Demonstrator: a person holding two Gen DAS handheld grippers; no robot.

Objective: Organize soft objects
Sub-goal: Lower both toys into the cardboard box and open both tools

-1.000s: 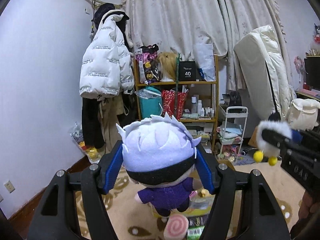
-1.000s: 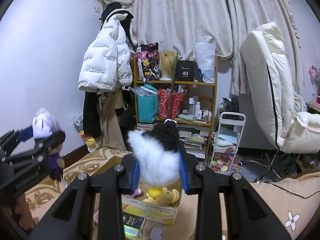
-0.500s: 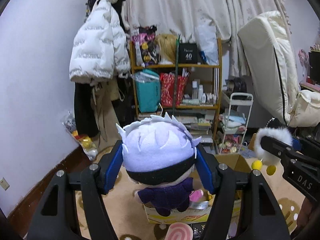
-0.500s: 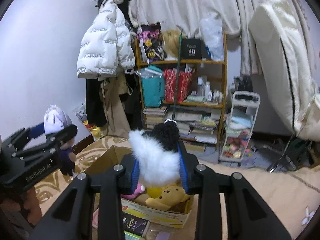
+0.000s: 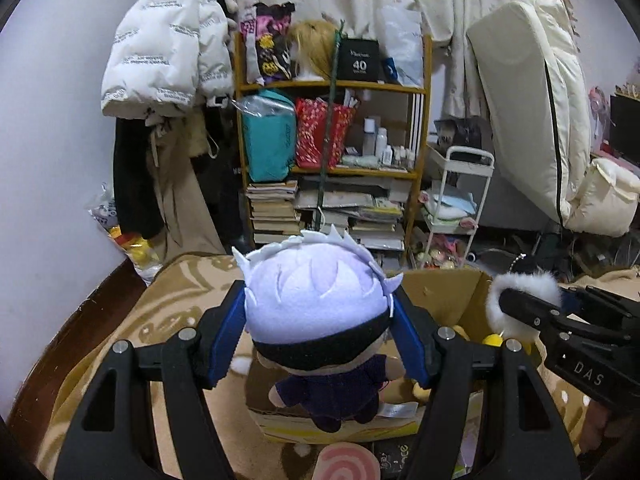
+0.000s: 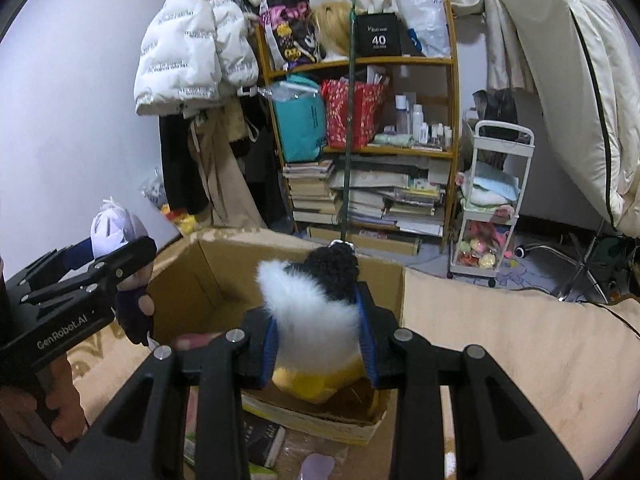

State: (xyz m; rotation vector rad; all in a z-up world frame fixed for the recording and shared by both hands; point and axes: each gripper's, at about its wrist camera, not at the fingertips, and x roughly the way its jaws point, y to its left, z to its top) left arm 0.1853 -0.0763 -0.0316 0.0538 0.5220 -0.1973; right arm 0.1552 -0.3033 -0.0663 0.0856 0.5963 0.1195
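Note:
My left gripper (image 5: 318, 316) is shut on a plush doll (image 5: 316, 300) with spiky pale-lilac hair, a black band and a dark purple outfit; it hangs over the near left part of an open cardboard box (image 5: 448, 292). The right wrist view has that doll (image 6: 116, 232) at far left. My right gripper (image 6: 318, 316) is shut on a fluffy white and black plush (image 6: 312, 300), held above the box (image 6: 224, 276). The same plush (image 5: 520, 292) appears at right in the left wrist view. Inside the box lies a yellow plush (image 6: 316, 384).
The box sits on a beige patterned blanket (image 5: 132, 340). A pink swirl item (image 5: 346, 460) and books (image 6: 264, 444) lie in front of it. Behind stand a crowded wooden shelf (image 5: 332, 128), a white trolley (image 6: 492, 200), hanging coats (image 5: 164, 52) and a folded mattress (image 5: 532, 100).
Both grippers moved forward and down with their plush toys. The box, earlier low and far, now lies right under them. Neither grip has changed.

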